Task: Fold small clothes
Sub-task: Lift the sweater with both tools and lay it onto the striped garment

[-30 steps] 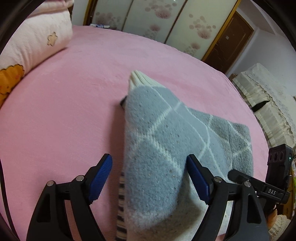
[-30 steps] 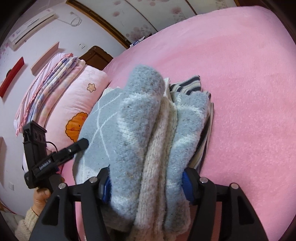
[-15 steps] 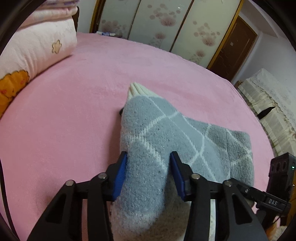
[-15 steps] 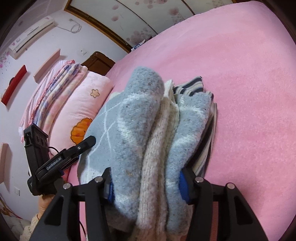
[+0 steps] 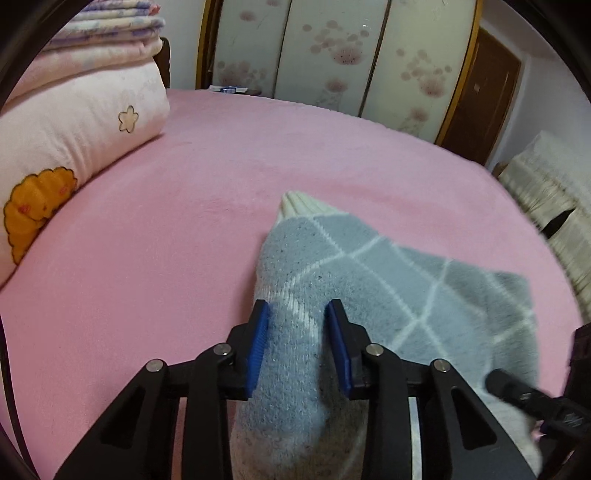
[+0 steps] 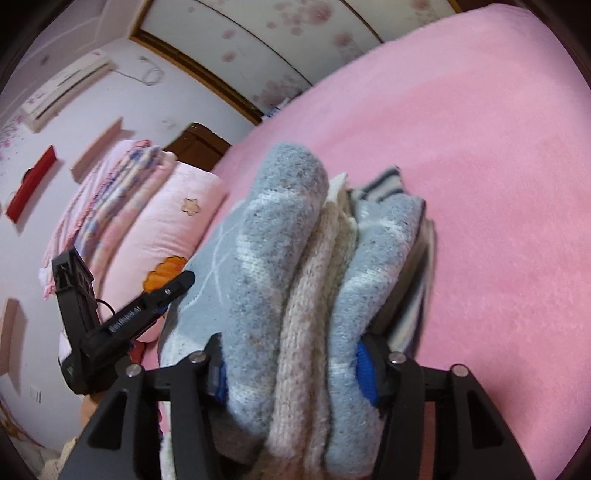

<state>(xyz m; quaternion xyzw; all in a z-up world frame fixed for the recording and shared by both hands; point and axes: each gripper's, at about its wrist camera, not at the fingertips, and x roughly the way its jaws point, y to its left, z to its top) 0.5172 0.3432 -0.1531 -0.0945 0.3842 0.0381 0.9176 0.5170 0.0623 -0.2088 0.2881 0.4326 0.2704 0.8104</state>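
Note:
A blue-grey knit sweater (image 5: 399, 266) with white diamond lines and a cream ribbed hem lies folded on the pink bed (image 5: 166, 240). My left gripper (image 5: 297, 314) is closing, its blue pads pressing a raised fold at the near left corner. In the right wrist view the sweater (image 6: 284, 229) is a thick stack of blue and cream layers standing up between the pads of my right gripper (image 6: 293, 369). Those jaws are opening slightly but still squeeze the stack. A dark striped garment (image 6: 388, 182) shows under it at the far side.
A pink pillow (image 5: 74, 129) with a flower and an orange patch lies at the bed's left, under folded blankets (image 5: 110, 33). Floral wardrobe doors (image 5: 332, 55) and a brown door (image 5: 480, 81) stand behind. Cream-covered furniture (image 5: 546, 184) is beside the bed's right edge.
My left jaws came in from wide apart and pinched the sweater's corner fold. The right gripper kept its hold on the stack, and both views tilted a little.

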